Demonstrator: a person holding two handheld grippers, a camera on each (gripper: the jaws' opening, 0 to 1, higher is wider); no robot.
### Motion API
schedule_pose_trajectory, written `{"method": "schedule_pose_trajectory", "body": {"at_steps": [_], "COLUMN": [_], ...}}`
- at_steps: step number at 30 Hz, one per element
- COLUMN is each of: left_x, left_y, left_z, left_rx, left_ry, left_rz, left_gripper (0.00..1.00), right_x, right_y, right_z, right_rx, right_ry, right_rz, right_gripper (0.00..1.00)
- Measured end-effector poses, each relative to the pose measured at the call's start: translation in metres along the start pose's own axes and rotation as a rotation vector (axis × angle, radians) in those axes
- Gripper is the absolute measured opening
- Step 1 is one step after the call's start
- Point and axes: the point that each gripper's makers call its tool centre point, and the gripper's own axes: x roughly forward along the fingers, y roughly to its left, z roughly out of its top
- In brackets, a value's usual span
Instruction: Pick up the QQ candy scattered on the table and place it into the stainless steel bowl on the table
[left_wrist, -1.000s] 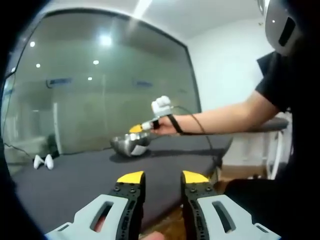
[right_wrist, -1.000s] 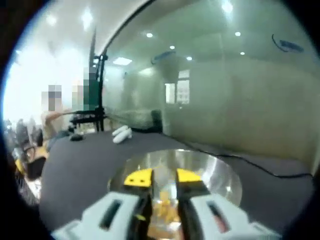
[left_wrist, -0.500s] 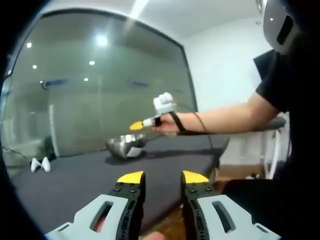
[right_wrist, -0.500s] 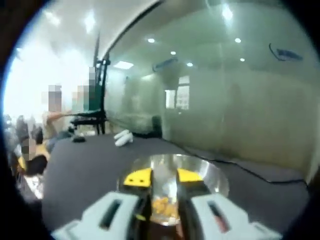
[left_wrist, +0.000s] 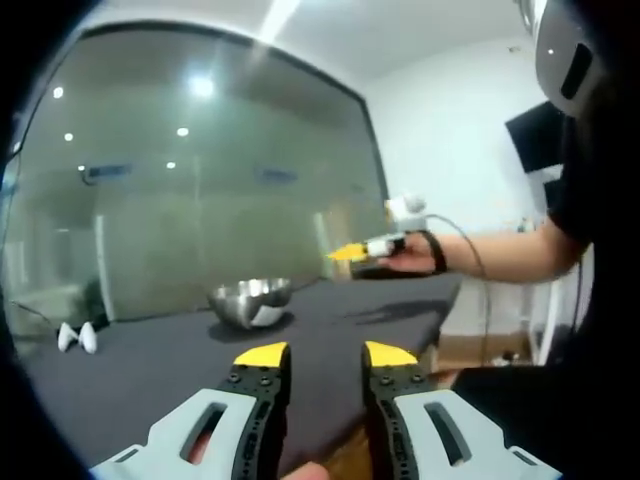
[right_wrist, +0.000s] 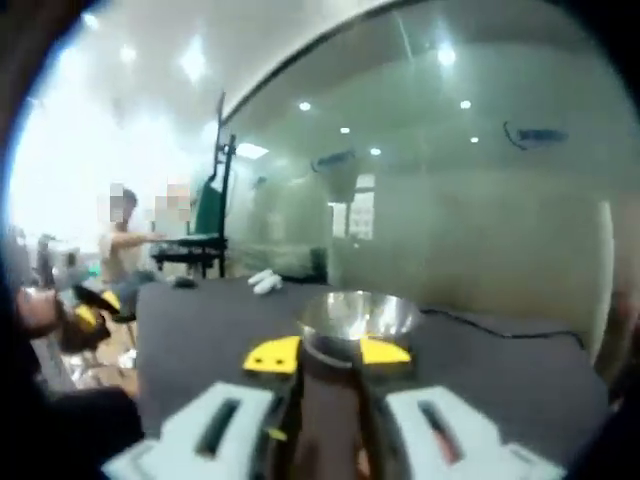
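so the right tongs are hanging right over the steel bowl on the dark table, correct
Not quite. In the left gripper view the right tongs are held off to the side of the steel bowl, not over it. The bowl does sit on the dark table.

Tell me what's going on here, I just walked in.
A person is working at a dark table with a handheld gripper in each hand, collecting candy into a steel bowl. The right gripper is held in the air to the right of the bowl, above the table, apart from it. The left gripper sits low at the near table edge with its jaws open and nothing between them. Two small white objects lie at the far left of the table.
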Motion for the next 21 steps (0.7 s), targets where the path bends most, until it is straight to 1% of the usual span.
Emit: {"method": "schedule_pose_trajectory", "body": {"at_steps": [2, 3, 6, 8, 10, 11, 12, 14, 16, 17, 18, 19, 21], "left_x": [0.0, 0.0, -0.002, -0.003, -0.004, -0.004, -0.004, -0.003, -0.002, -0.001, 0.0, 0.0, 0.001], "left_y": [0.0, 0.0, 0.002, 0.004, 0.008, 0.01, 0.011, 0.011, 0.01, 0.009, 0.009, 0.009, 0.009], "left_z": [0.001, 0.001, 0.0, -0.001, -0.001, 0.0, 0.001, 0.002, 0.002, 0.001, 0.0, 0.0, 0.0], "left_rx": [0.002, 0.002, -0.001, 0.001, -0.003, -0.006, -0.009, -0.011, -0.008, -0.005, -0.001, -0.003, -0.008], "left_ry": [-0.002, -0.003, -0.004, -0.001, -0.005, -0.012, -0.016, -0.019, -0.017, -0.011, -0.007, -0.007, -0.012], "left_rz": [-0.003, -0.001, 0.005, 0.015, 0.028, 0.035, 0.038, 0.038, 0.029, 0.025, 0.025, 0.026, 0.025], "left_gripper": [0.3, 0.3, 0.3, 0.3, 0.3, 0.3, 0.3, 0.3, 0.3, 0.3, 0.3, 0.3, 0.3], "right_x": [-0.017, -0.025, -0.046, -0.06, -0.073, -0.077, -0.082, -0.087, -0.091, -0.091, -0.092, -0.093, -0.092], "right_y": [0.004, 0.004, 0.009, 0.009, 0.015, 0.015, 0.014, 0.014, 0.014, 0.016, 0.015, 0.015, 0.017], "right_z": [0.0, 0.0, -0.007, -0.015, -0.027, -0.031, -0.035, -0.039, -0.043, -0.046, -0.047, -0.047, -0.05], "right_rx": [0.001, -0.029, -0.034, 0.031, 0.05, 0.053, 0.059, 0.087, 0.101, 0.126, 0.131, 0.129, 0.103], "right_ry": [-0.011, -0.014, -0.01, -0.018, -0.014, -0.014, -0.012, -0.015, -0.015, -0.009, -0.012, -0.018, 0.001], "right_rz": [-0.005, -0.022, -0.033, -0.076, -0.078, -0.094, -0.109, -0.114, -0.109, -0.098, -0.105, -0.112, -0.119], "right_gripper": [0.27, 0.27, 0.27, 0.27, 0.27, 0.27, 0.27, 0.27, 0.27, 0.27, 0.27, 0.27, 0.27]}}
